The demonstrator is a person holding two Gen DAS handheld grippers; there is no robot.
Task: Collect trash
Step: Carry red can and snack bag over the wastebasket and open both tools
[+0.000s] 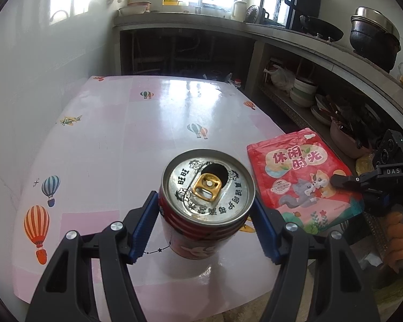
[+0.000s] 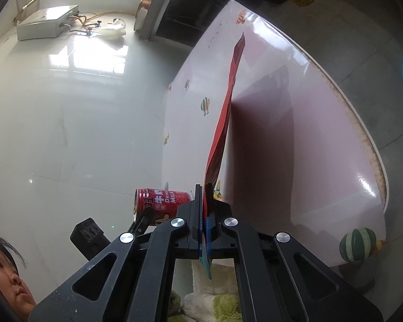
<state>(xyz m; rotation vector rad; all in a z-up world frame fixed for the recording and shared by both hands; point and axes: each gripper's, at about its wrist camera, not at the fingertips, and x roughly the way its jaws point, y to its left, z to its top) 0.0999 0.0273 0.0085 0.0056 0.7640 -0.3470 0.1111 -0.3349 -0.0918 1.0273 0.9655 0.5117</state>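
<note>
The upright can (image 1: 207, 204) sits between the left hand-held gripper's (image 1: 205, 226) spread pads (not visibly pressed); the right hand-held gripper (image 2: 204, 214) clamps the pouch (image 2: 225, 123).

- A table (image 1: 115, 145) under a glossy pink cloth printed with hot-air balloons (image 1: 36, 225) and small planes.
- A concrete counter (image 1: 295, 37) bearing a dark wok (image 1: 322, 28), a lidded pot (image 1: 373, 36) and a white jug (image 1: 238, 10).
- Stacked bowls (image 1: 305, 91) on the shelf beneath.
- A white wall heater (image 2: 48, 22) with hoses.
- A striped ball (image 2: 357, 244) near the table edge.
</note>
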